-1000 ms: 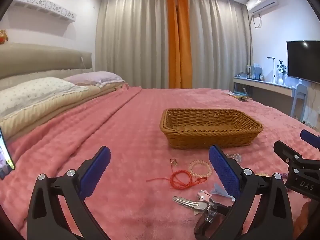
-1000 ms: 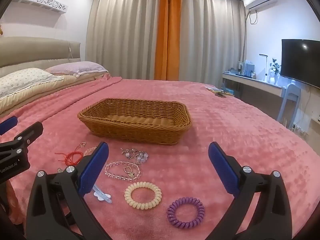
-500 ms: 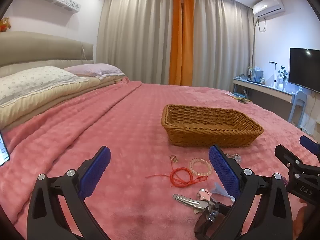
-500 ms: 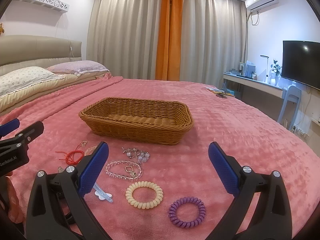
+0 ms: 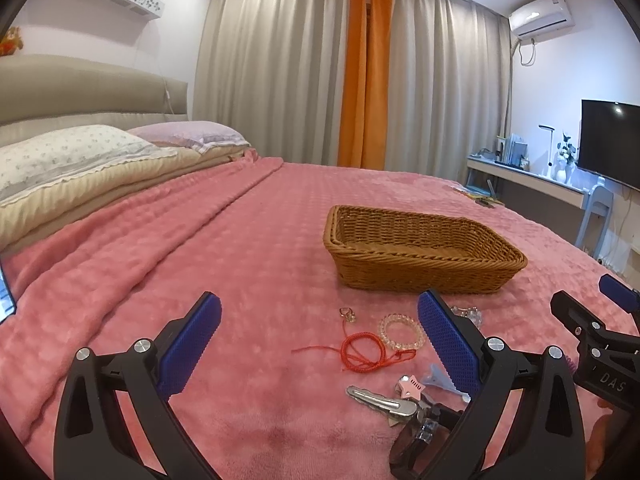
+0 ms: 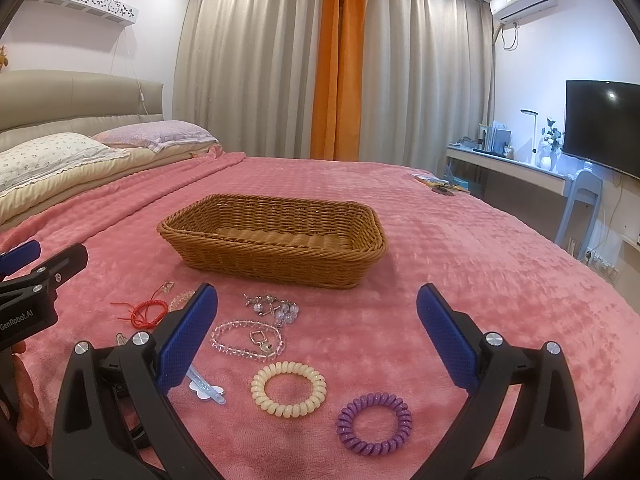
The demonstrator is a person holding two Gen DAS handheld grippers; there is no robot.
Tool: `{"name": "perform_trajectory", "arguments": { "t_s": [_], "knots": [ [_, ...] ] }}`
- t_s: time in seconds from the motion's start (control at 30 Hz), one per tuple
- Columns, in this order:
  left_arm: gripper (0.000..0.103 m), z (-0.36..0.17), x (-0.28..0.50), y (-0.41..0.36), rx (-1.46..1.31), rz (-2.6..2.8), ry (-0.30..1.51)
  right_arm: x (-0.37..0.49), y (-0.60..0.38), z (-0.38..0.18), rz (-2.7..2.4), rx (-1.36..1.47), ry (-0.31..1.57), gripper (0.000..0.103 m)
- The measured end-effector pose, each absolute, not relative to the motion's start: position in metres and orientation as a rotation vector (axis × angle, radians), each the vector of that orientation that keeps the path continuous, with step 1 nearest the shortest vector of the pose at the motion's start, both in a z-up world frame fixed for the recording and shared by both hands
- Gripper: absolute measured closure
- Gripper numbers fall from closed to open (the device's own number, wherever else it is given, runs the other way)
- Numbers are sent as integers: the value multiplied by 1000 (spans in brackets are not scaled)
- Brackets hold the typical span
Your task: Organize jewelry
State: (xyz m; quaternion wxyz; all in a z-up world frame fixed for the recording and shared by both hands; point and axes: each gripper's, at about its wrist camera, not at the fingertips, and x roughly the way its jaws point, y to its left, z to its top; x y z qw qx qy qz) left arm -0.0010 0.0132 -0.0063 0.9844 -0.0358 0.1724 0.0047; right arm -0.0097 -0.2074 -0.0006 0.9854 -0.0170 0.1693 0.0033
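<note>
Pink blanket point(image 6: 460, 264) covers the whole bed; everything sits on it. Pillows point(image 5: 60, 156) stacked at the headboard end, far left of me.

Wicker basket point(image 6: 276, 258) mid-bed, upright, nothing visible inside from either camera. All jewelry lies on the blanket on my side of it, none touching the basket.

My left gripper point(image 5: 318, 344): jaws wide apart, holding nothing, blue pads clear of the blanket items. My right gripper point(image 6: 316, 332): same, jaws spread wide, nothing between the pads. The two sit side by side; each shows at the edge of the other's view.

Items, right wrist view:
- cream coil hair tie point(image 6: 288, 389), flat, between my right jaws
- purple coil hair tie point(image 6: 374, 417), just right of the cream one, apart from it
- clear bead bracelet point(image 6: 248, 341) with a small pendant lying on it, beyond the cream tie
- silver and crystal cluster point(image 6: 274, 307), nearest the basket
- pale blue clip point(image 6: 206, 388), partly under my left finger of that gripper

Left wrist view:
- red cord point(image 5: 360, 352) looped loosely, small gold charm point(image 5: 347, 313) at its far end
- chunky clear bead bracelet point(image 5: 401, 331), touching the cord's right side
- silver hair clip point(image 5: 380, 399) near me, pink star clip point(image 5: 412, 385) just beside it
- dark item at the lower right edge, mostly hidden by my finger; can't tell what it is.
</note>
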Motion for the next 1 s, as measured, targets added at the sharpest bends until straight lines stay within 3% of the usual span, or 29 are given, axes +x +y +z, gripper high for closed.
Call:
{"name": "perform_trajectory", "arguments": {
  "t_s": [1.0],
  "knots": [
    [7, -11, 0, 11, -78, 14, 357, -14, -203, -1, -6, -45, 323, 8]
  ]
}}
